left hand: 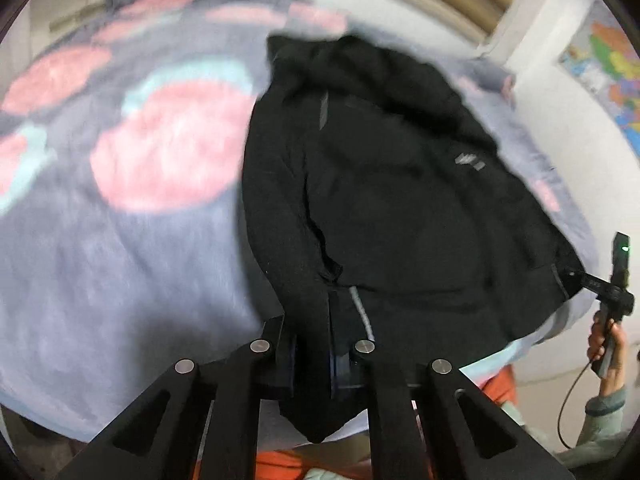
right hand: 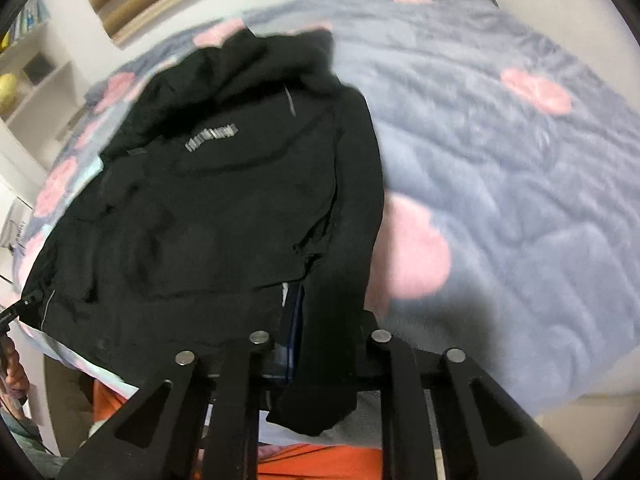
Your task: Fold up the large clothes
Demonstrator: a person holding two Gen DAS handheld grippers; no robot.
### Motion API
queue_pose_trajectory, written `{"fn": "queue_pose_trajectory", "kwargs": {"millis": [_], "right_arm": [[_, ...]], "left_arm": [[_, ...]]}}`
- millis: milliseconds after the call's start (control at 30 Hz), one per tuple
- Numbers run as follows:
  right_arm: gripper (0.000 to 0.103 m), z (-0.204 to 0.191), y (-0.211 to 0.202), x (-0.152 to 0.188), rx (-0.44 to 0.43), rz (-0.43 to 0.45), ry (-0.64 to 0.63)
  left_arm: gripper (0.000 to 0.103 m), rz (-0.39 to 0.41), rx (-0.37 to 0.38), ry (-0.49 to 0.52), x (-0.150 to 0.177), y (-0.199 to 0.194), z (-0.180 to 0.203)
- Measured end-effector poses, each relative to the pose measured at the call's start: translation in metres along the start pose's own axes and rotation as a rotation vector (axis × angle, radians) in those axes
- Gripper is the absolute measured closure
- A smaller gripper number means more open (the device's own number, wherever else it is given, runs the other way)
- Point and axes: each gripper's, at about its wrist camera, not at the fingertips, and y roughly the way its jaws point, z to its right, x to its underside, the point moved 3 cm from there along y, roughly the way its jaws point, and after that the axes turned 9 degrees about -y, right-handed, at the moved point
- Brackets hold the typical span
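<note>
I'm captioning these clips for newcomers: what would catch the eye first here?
A black hooded jacket sprawls across the middle of a grey fleece blanket with big pink blotches. Both near corners of its hem are pinched: the left gripper is shut on one, the right gripper on the other. In the left wrist view a hand at the right edge grips the right tool's handle.

jacket: lying spread on the blanket, collar end pointing toward the far wall, hem hanging over the near edge
left gripper: sitting at the near hem, fabric pinched between its fingers
right gripper: doing the same at the hem's other corner
blanket: stretching out to the jacket's left in the left wrist view, to its right in the right wrist view
</note>
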Motion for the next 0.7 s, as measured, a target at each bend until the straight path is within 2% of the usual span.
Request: {"fn": "queue_pose_trajectory", "kwargs": {"millis": [100, 200, 400, 567, 700], "right_arm": [[0.084, -0.005, -0.014, -0.017, -0.042, 0.04, -0.016], [0.084, -0.005, -0.023, -0.036, -0.107, 0.084, 0.005], [0.085, 0.002, -0.022, -0.081, -0.107, 0.113, -0.001], [0.085, 0.007, -0.017, -0.146, -0.104, 0.175, 0.015], [0.085, 0.019, 0.008, -0.21, -0.145, 0.228, 0.117]], "left_arm": [[0.093, 0.068, 0.084, 0.024, -0.02, -0.025, 0.018], [0.093, 0.101, 0.174, 0.016, -0.042, -0.031, 0.026], [0.093, 0.174, 0.287, -0.039, -0.095, -0.021, 0.027], [0.092, 0.253, 0.301, -0.07, -0.155, -0.016, 0.035], [0.092, 0.314, 0.289, -0.144, -0.215, 0.004, 0.031]]}}
